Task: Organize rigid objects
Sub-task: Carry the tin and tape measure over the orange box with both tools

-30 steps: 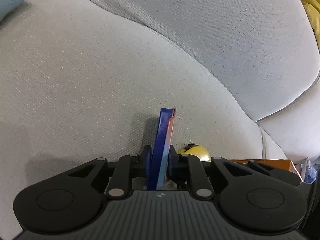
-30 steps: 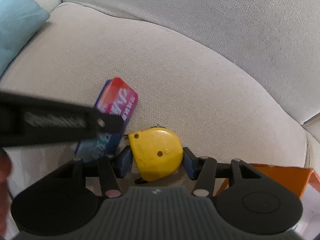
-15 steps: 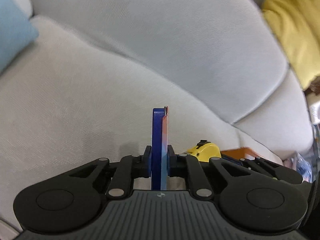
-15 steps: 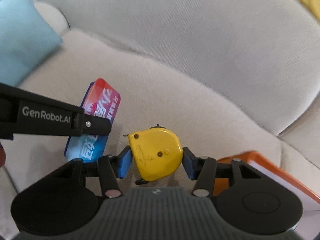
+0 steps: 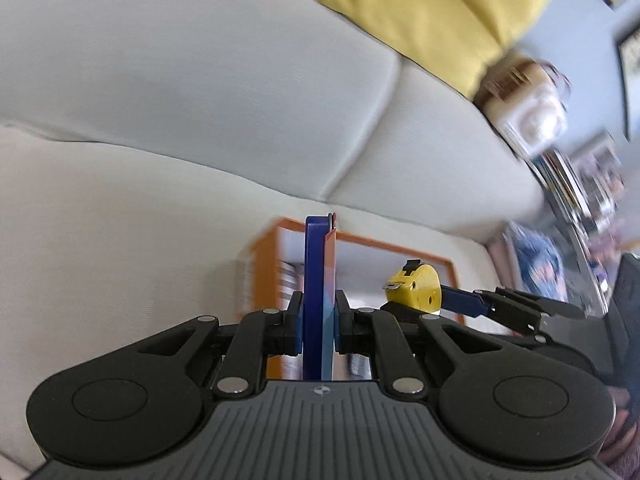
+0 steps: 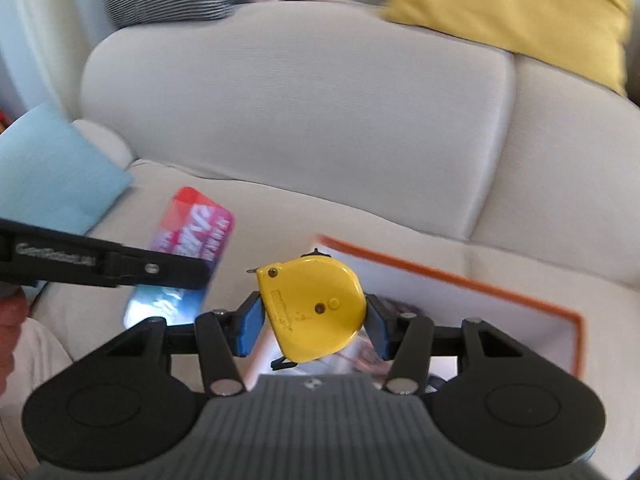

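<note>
Items in transit to the orange-rimmed box [image 6: 576, 320], the landmark here, which lies on the seat of a pale sofa [image 6: 304, 120]. Tape measure [image 6: 316, 312]: yellow, hard case, clamped flat-side-up between the blue pads of the right gripper [image 6: 314, 320], held in the air over the box's near left corner, apparently for dropping in. Flat blue tin [image 5: 319, 292], red and purple printed lid: pinched edge-on by the left gripper [image 5: 319, 320], jaws fully closed on its thin sides, upright; it hangs left of the box, above the seat, and probably goes in as well. The edge grip suits so thin a thing, though it could pivot if bumped. Box contents: blurred, some printed packets. Surrounds: blue cushion [image 6: 52, 176] far left of the box, yellow cushion [image 6: 520, 8] on the sofa back behind it.
</note>
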### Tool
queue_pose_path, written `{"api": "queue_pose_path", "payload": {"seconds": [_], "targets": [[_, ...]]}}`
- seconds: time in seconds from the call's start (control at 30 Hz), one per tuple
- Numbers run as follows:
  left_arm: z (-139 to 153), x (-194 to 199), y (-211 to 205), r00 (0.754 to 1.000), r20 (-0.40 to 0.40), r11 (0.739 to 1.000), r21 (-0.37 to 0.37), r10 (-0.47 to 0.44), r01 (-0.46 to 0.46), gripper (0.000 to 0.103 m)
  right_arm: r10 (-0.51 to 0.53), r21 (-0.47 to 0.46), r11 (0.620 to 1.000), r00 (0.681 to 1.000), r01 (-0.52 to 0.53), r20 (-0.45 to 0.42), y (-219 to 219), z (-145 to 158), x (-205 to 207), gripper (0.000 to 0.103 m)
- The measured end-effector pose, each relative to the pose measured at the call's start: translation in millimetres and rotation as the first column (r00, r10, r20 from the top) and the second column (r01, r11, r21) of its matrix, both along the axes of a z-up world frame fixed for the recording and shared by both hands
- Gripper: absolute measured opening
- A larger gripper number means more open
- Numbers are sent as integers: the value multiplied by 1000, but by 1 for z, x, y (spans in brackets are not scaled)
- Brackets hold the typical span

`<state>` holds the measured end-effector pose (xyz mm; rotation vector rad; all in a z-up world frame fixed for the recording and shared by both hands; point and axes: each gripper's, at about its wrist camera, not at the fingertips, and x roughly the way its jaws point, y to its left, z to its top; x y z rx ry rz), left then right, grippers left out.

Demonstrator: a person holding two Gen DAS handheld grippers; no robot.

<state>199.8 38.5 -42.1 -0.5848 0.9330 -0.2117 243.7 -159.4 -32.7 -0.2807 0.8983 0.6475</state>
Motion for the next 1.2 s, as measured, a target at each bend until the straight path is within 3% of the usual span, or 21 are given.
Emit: {"api": "queue_pose_path", "payload": {"seconds": [0.23, 0.43, 0.83, 1.2], "targets": [[-7, 17, -61, 990, -16, 990, 5, -138, 138, 15, -146, -52, 988, 988, 143, -53, -85, -25, 12, 55], [-33, 49, -87, 982, -77, 984, 28, -172, 174, 15, -219, -71, 975, 969, 212, -110, -112, -64, 36, 55], [-79, 94, -78, 980, -162, 986, 97, -119, 136, 15, -278, -67, 960, 943, 270, -183, -76, -136, 115, 55], [-96, 99, -74, 971, -195, 984, 84, -141, 160, 15, -285, -108, 957, 935, 268, -211, -52, -171, 142, 55]]}}
